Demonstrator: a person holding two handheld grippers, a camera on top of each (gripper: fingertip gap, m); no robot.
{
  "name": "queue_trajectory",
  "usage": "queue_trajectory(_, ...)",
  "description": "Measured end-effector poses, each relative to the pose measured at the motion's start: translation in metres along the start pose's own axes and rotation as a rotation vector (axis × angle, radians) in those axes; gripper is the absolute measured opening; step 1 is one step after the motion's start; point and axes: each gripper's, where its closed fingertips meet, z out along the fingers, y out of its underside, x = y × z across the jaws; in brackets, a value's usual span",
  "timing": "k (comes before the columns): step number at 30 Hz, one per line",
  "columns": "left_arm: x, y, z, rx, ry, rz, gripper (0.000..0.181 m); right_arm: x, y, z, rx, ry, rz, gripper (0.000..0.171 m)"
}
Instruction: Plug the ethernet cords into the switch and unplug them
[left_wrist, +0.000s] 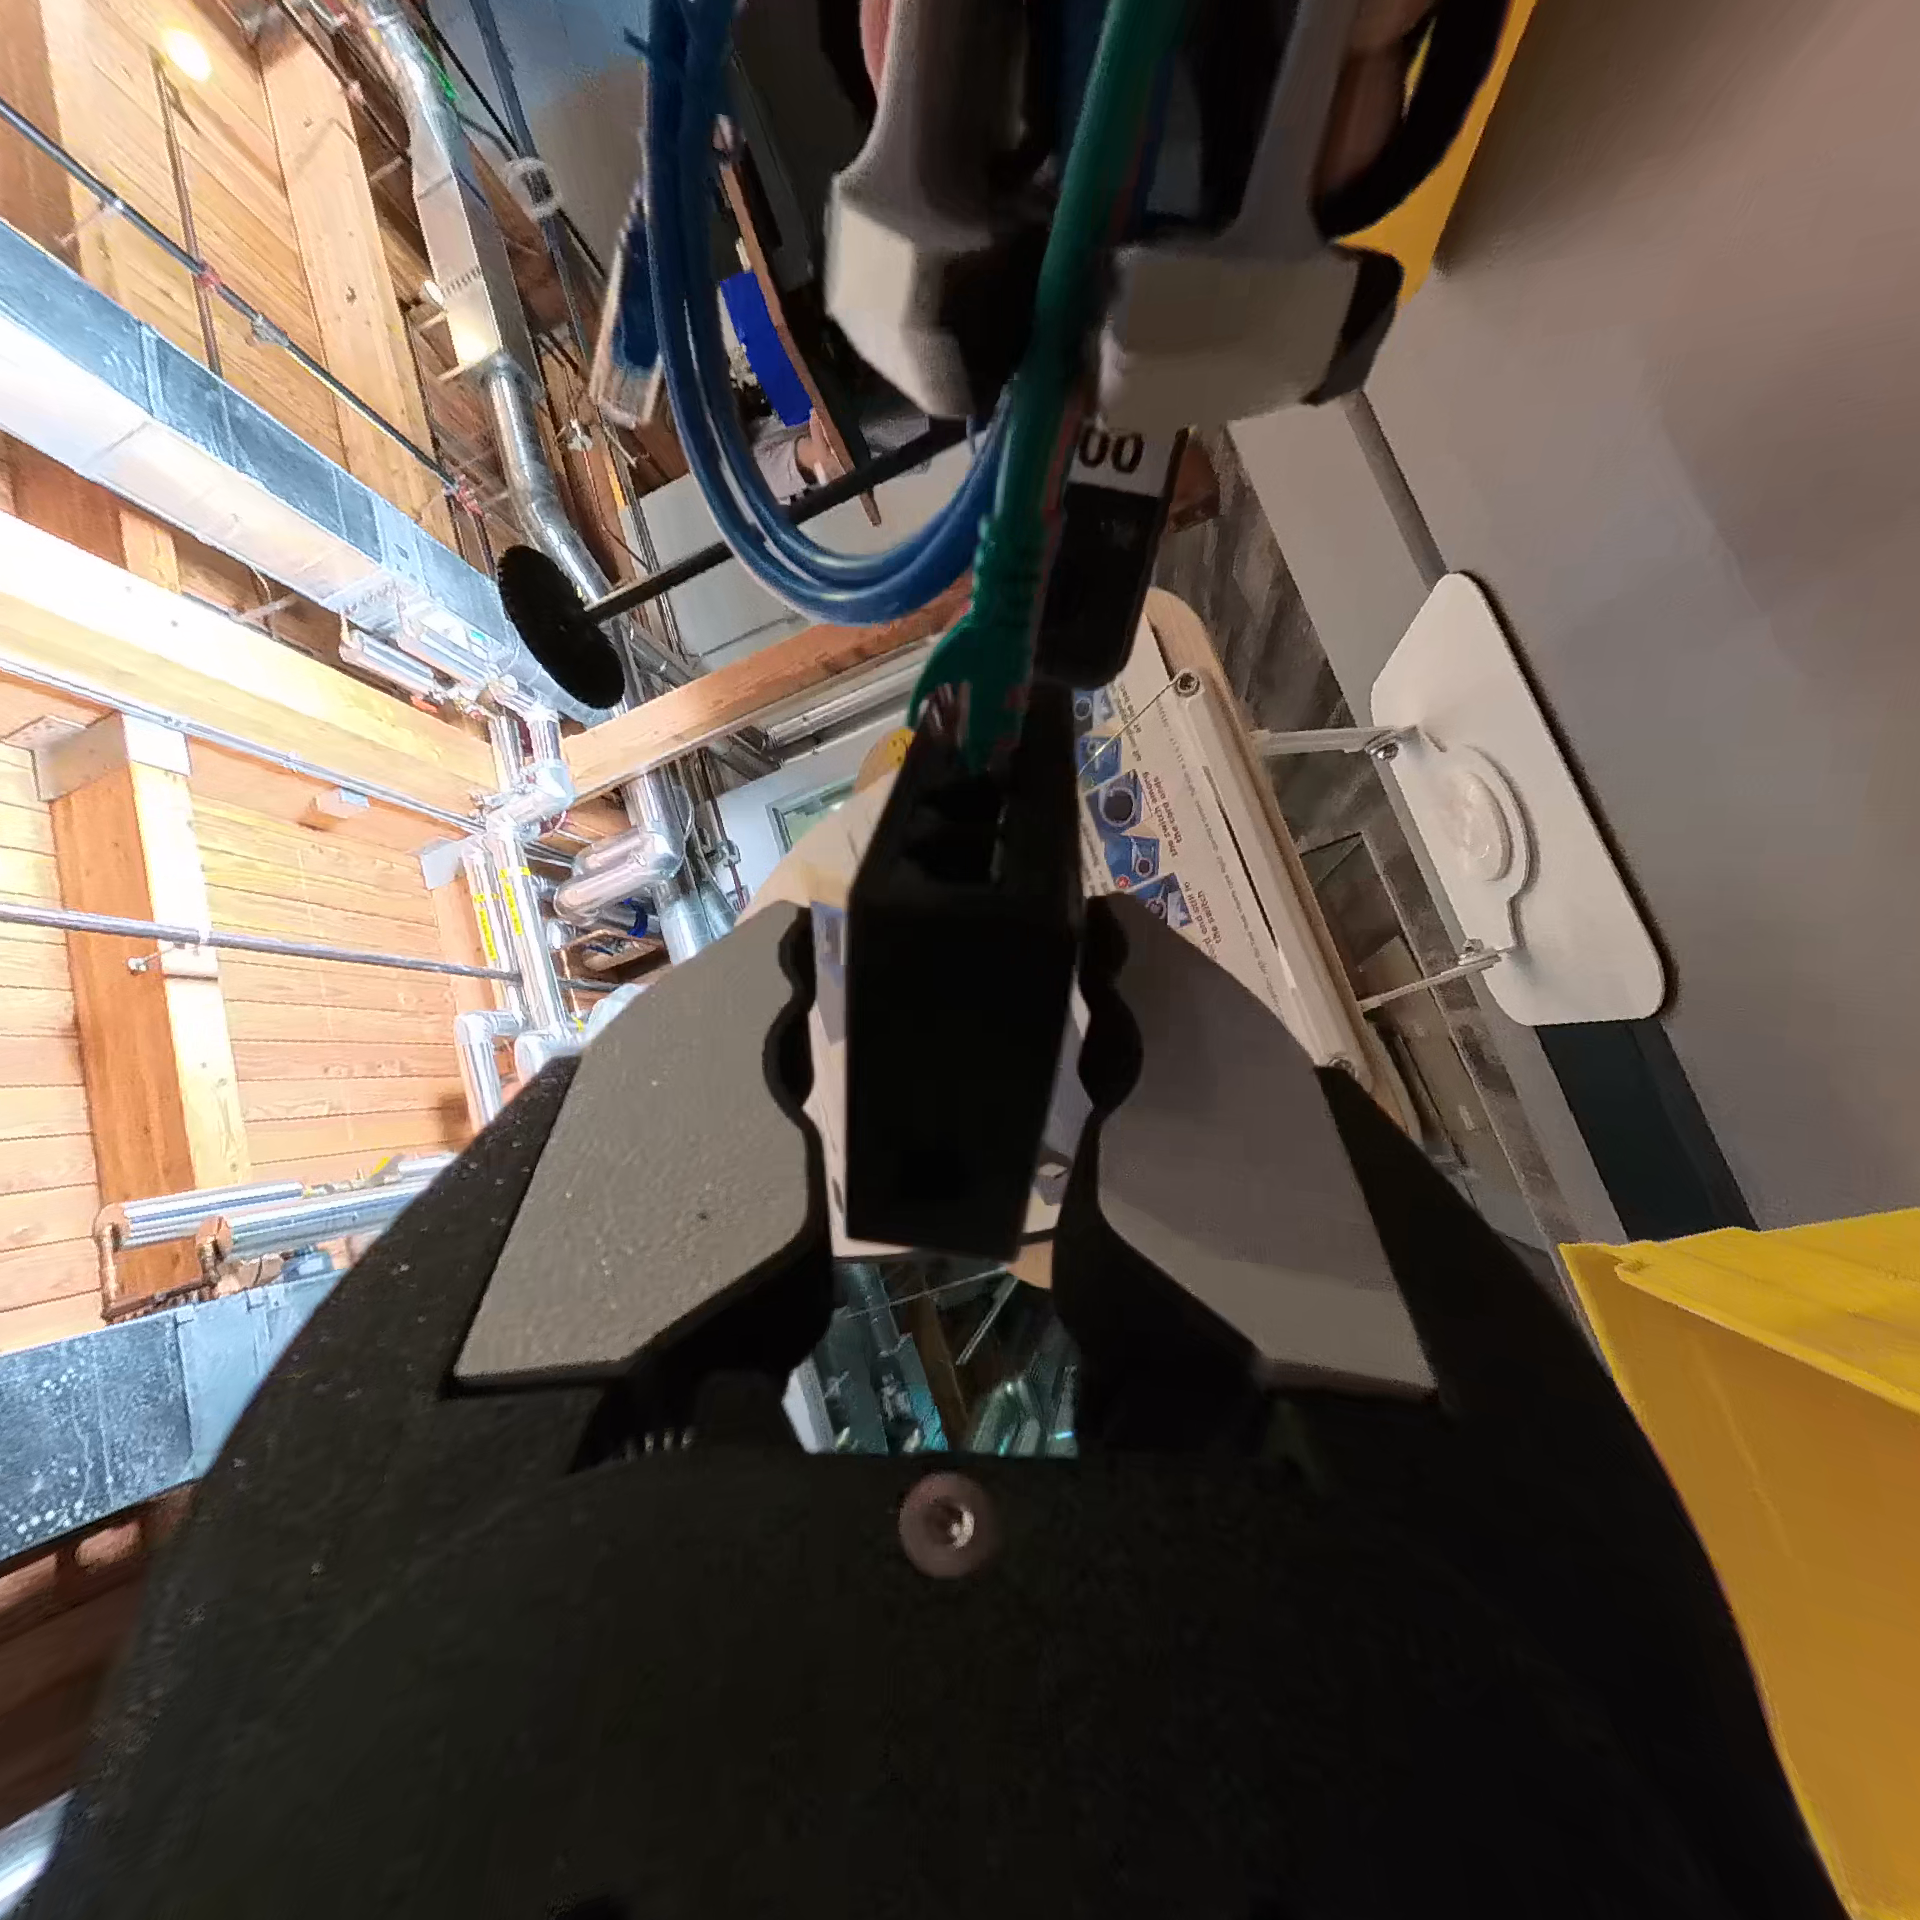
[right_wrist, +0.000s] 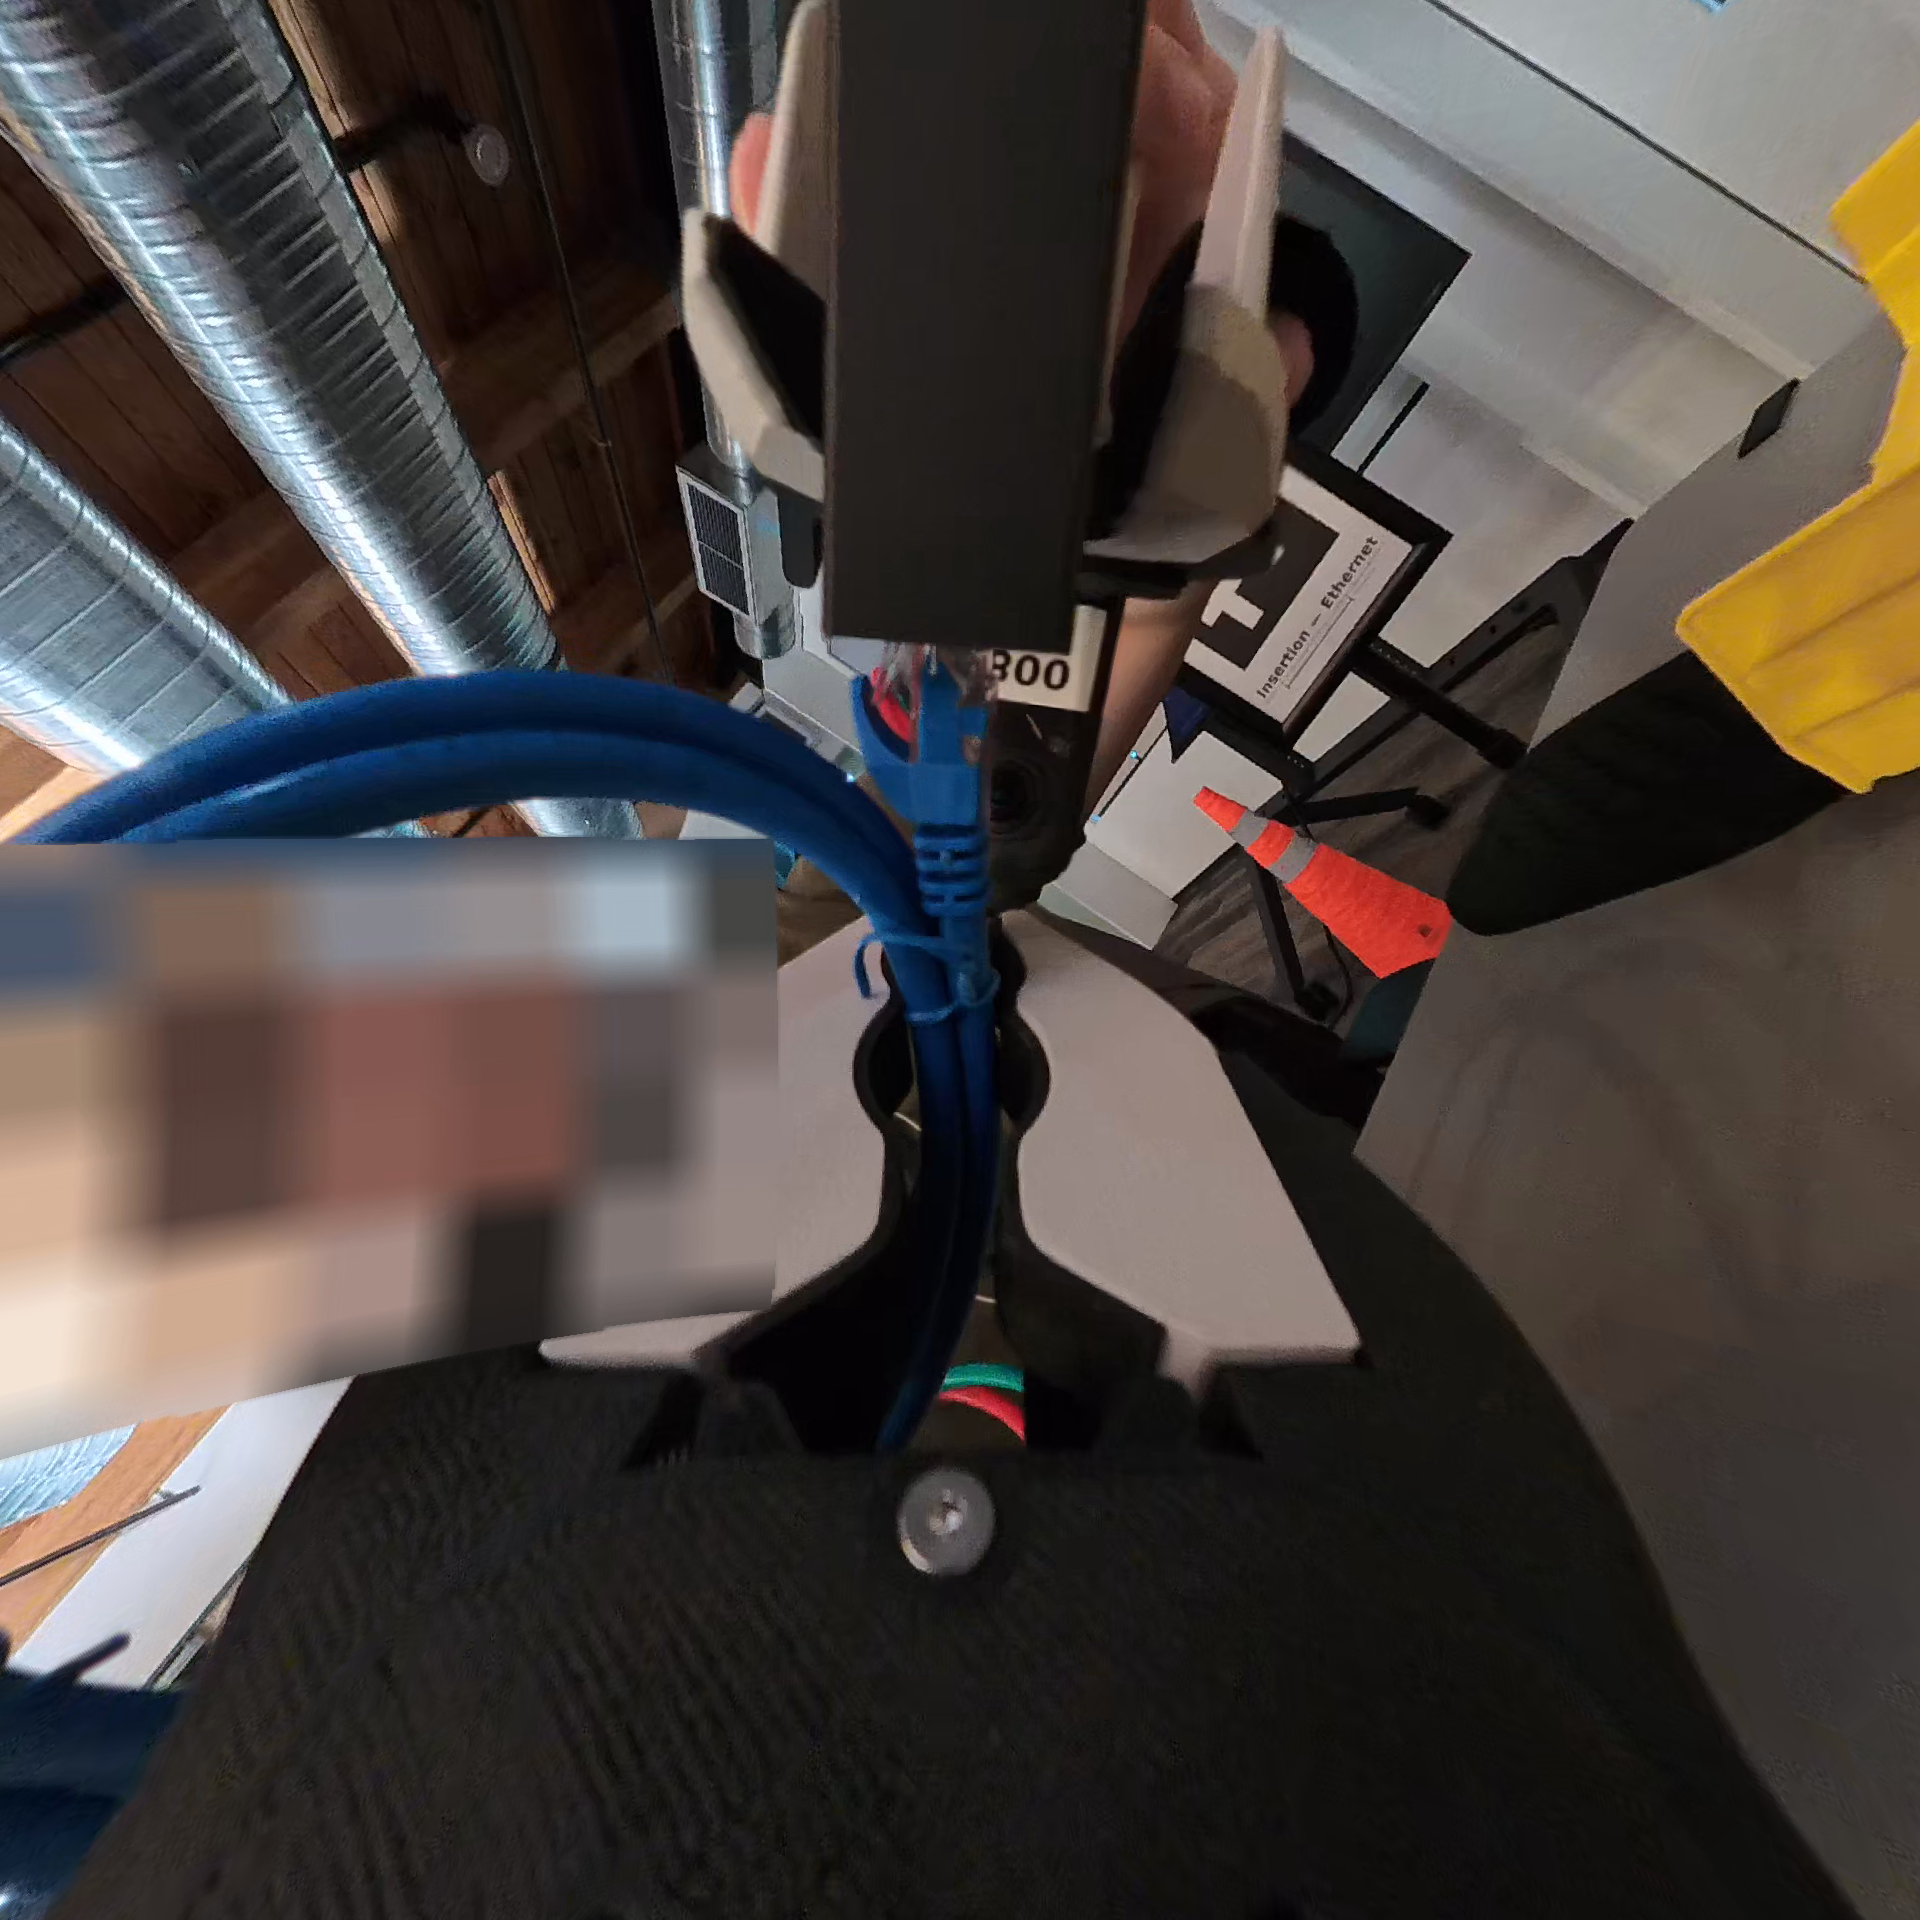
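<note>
Black box-shaped ethernet switch sits clamped between the left gripper fingers; the right gripper fingers pinch the bundled blue cord below it.

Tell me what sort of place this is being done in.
Probably a workshop or lab in a converted industrial building. Bare silver ducts run under a wooden ceiling, pipes are left exposed, and an orange traffic cone stands by a framed sign.

Timber plank walls behind silver ducts; an orange cone stands beyond. Grey wall to one side
</note>
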Motion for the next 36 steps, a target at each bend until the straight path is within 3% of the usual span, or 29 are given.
queue_trajectory(3, 0.002, -0.008, -0.003, 0.036, 0.008, 0.062, 0.03, 0.002, 0.004, 0.002, -0.023, 0.009, -0.003, 0.012)
queue_trajectory(27, 0.006, 0.002, 0.002, -0.057, 0.014, 0.107, 0.03, 0.004, -0.003, -0.002, 0.018, 0.023, 0.003, 0.012)
queue_trajectory(36, 0.003, 0.011, 0.005, -0.162, 0.051, 0.055, 0.029, 0.003, -0.018, -0.012, 0.092, 0.062, -0.037, 0.014)
